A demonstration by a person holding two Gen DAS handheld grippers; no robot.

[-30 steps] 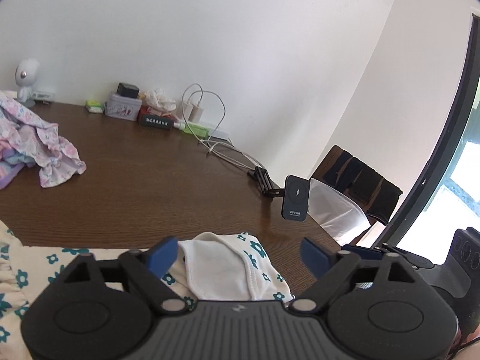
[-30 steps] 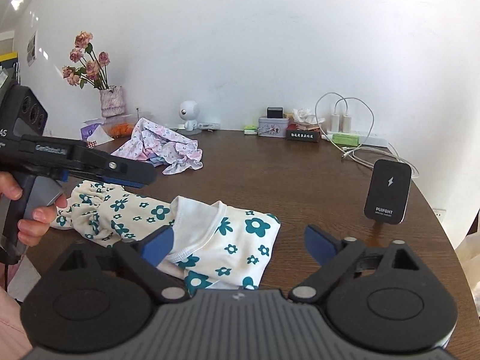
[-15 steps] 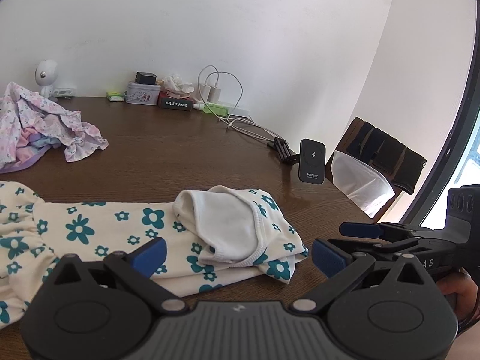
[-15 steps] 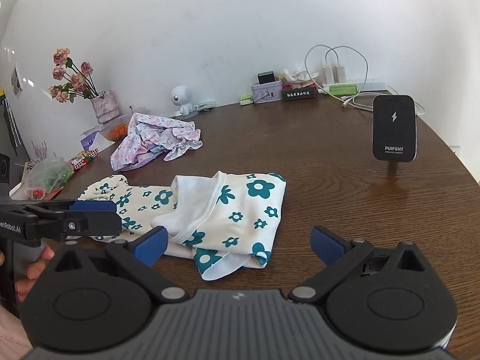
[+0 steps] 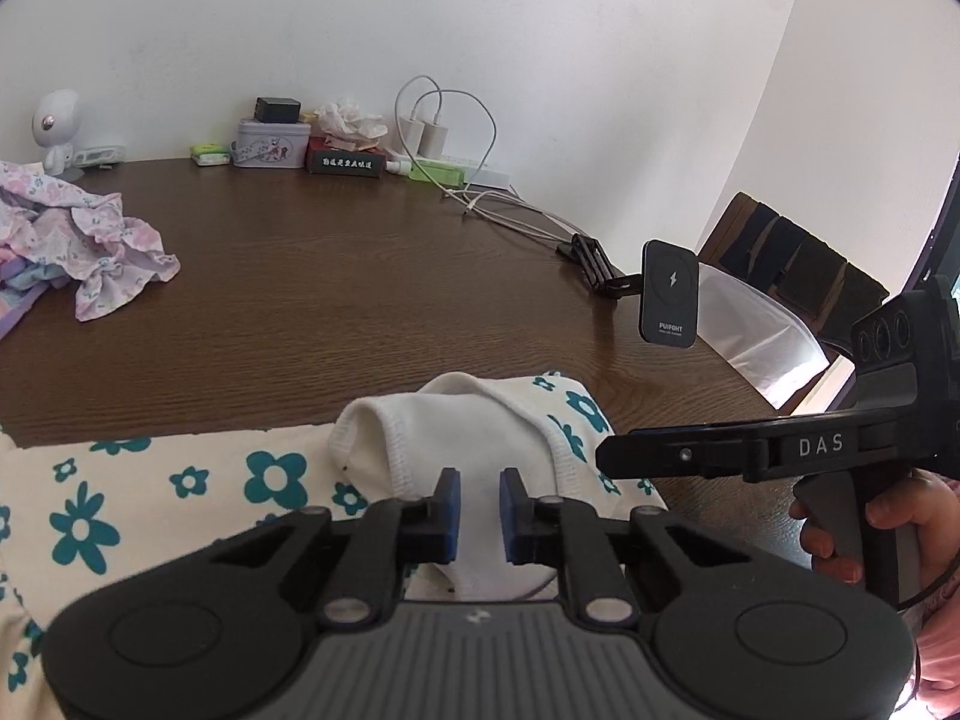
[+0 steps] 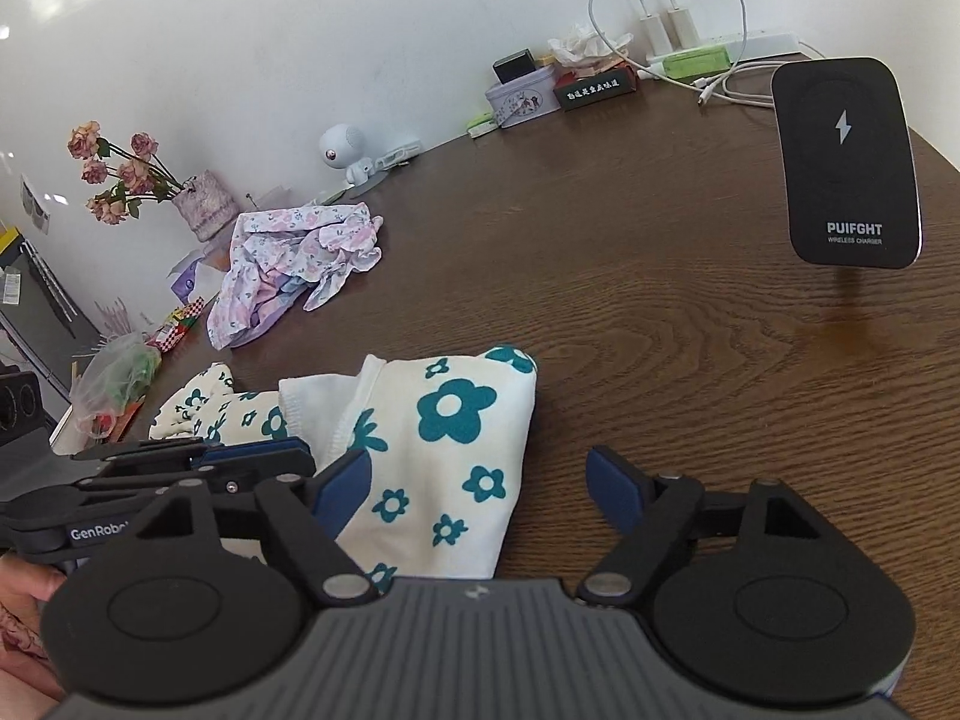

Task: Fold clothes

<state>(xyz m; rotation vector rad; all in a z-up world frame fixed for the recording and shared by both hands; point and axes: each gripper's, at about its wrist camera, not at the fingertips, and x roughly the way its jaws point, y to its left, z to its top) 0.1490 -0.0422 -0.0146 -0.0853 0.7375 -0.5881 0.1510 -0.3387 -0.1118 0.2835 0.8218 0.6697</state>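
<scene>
In the left wrist view, a crumpled pink floral garment (image 5: 84, 252) lies at far left on the brown table (image 5: 360, 276). At lower centre the left gripper (image 5: 480, 507) is closing, nearly shut, over the white fold of the teal-flowered garment (image 5: 180, 492). At right, the right gripper (image 6: 480, 480) is wide, closing, the garment's edge between its fingers.

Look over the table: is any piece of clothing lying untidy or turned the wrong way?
Yes. The cream garment with teal flowers has a flap turned back, showing its plain white inside. The left gripper is closing over that white part. Further back, a pink and purple floral garment lies crumpled in a heap, unfolded.
</scene>
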